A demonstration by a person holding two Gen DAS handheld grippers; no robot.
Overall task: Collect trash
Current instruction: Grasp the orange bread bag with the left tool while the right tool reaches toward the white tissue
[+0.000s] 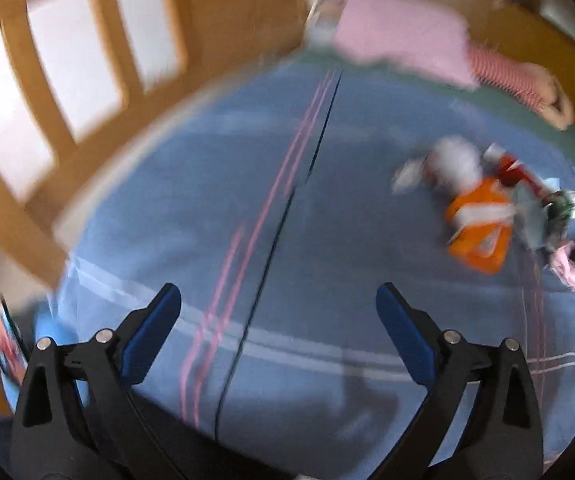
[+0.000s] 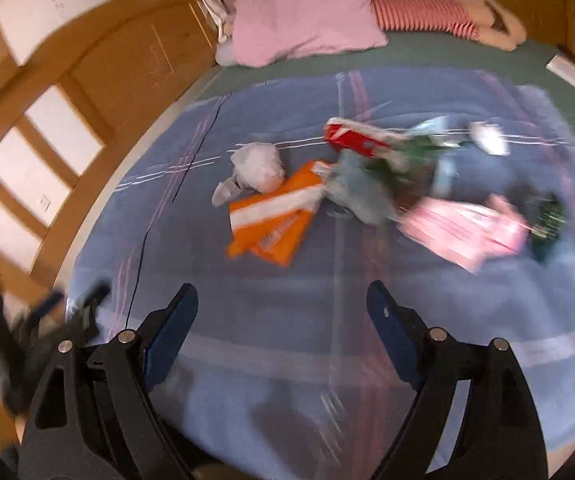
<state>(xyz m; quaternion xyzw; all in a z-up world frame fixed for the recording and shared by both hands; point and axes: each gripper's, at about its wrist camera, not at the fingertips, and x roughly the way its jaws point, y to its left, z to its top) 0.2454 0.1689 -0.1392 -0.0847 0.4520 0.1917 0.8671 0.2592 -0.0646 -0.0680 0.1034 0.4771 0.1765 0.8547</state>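
Home bedroom: bed (image 2: 427,300) with blue striped blanket (image 2: 287,300), pink pillow (image 2: 303,20), wooden bed frame (image 2: 119,60), striped soft toy (image 2: 427,14).

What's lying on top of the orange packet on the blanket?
The white crumpled bag overlaps the orange packet's upper edge, and pale blue wrapping covers its right corner. Anything beneath the packet is hidden.

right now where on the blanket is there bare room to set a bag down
Bare blanket lies between the right claw and the orange packet, and left toward the wooden rail. Crowded from the white wad across to the pink wrapper.
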